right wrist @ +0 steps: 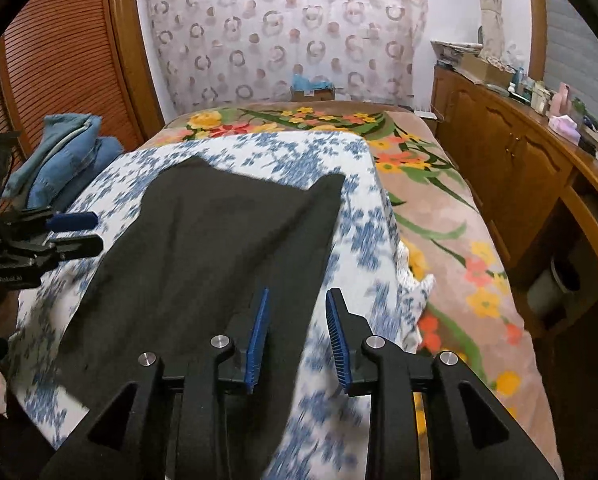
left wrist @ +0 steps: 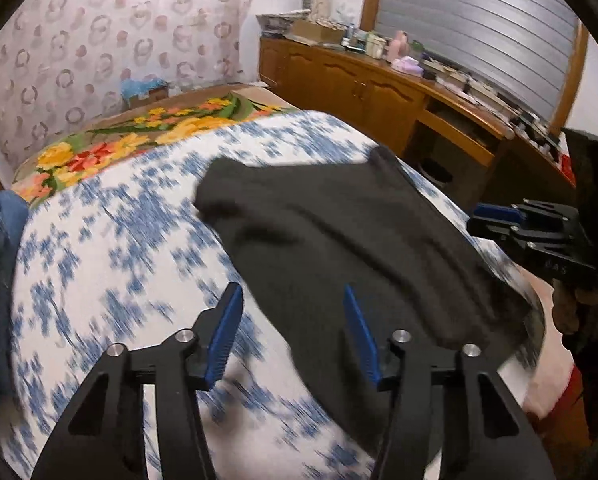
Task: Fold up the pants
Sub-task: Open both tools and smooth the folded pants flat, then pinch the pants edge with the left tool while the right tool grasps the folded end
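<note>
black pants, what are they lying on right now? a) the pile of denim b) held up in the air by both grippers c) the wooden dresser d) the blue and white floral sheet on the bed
d: the black pants lie spread flat on the blue and white floral sheet, with both grippers open and empty.

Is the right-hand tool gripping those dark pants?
Apart. The right wrist view shows the right tool with its fingers open, the dark pants lying flat on the bed below them, not pinched.
</note>
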{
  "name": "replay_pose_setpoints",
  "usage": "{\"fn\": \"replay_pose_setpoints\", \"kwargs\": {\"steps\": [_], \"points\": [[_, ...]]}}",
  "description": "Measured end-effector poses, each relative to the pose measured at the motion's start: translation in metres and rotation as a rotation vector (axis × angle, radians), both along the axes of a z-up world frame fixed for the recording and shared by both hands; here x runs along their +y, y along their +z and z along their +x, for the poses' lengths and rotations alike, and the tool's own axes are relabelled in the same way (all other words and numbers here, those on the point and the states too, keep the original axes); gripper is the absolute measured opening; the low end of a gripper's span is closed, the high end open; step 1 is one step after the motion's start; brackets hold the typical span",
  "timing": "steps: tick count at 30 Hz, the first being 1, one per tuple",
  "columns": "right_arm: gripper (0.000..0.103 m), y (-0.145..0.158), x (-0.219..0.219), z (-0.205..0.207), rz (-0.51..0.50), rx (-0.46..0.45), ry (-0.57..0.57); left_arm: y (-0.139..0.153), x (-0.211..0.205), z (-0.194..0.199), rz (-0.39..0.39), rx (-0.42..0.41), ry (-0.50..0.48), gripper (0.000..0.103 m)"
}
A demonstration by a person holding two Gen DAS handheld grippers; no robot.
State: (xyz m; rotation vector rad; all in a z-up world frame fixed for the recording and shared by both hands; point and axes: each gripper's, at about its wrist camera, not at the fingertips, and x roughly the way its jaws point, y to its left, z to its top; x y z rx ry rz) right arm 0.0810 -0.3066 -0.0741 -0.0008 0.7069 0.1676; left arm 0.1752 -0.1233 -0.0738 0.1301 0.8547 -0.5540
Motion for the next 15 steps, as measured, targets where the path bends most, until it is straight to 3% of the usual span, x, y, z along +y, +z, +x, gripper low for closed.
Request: {"fn": "replay_pose_setpoints", "kwargs": {"steps": [7,12,14,15], "points": [[0.03,-0.006,0.001,-0.032,0.028,0.012,0.002,-0.027,-0.006,-0.021,0.014,0.071,0.014,0.049],[0.03,-0.009,0.0,-0.051,0.032,0.018,0.002,-0.027,-0.002,-0.028,-0.018,0.065,0.036,0.046],[0.03,-0.01,-0.001,-0.054,0.033,0.021,-0.001,-0.028,0.0,-0.029,-0.033,0.066,0.039,0.019],[0.03,-0.012,-0.001,-0.055,0.033,0.025,-0.004,-0.027,0.001,-0.03,-0.042,0.069,0.046,0.013]]}}
